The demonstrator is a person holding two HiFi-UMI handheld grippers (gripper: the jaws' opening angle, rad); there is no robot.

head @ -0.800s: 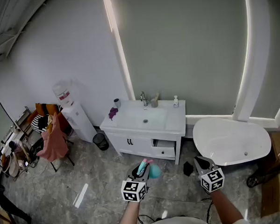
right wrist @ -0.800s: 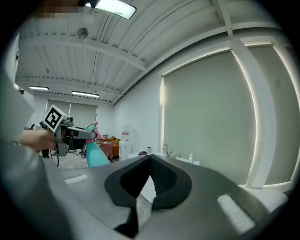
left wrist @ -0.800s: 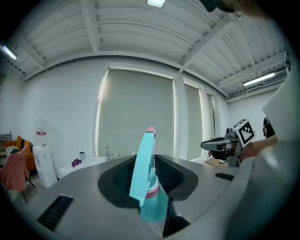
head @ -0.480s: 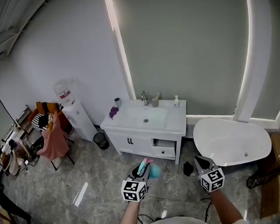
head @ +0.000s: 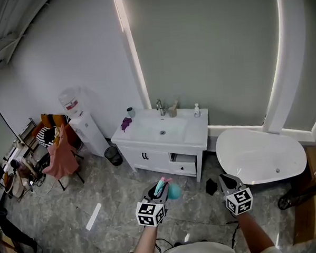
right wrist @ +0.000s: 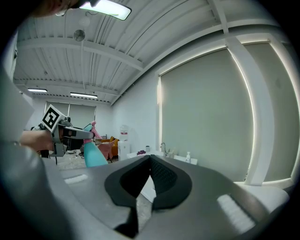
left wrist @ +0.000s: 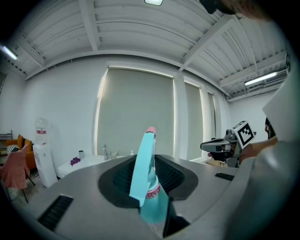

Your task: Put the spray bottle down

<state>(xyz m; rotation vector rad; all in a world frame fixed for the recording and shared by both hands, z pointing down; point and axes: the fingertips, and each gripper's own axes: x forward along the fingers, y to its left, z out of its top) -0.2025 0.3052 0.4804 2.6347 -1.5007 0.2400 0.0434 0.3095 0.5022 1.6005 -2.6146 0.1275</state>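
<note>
Gripping a teal spray bottle (left wrist: 144, 174), left gripper (head: 156, 191) holds it in the air, nozzle up, jaws clamped on its sides, over the grey floor (head: 105, 187) in front of the sink cabinet (head: 149, 160). Right gripper (head: 227, 182) is alongside, well apart from the bottle, jaws pressed together with nothing between them. Bathtub (head: 255, 158) stands right of the cabinet

Evenly bright, soft shadows. Wall light strips (head: 132, 56) and ceiling lamp (right wrist: 105, 8) blown out, glare streaks on floor (head: 92, 217). Gripper views: heavy fisheye, black corners, foreground soft.
</note>
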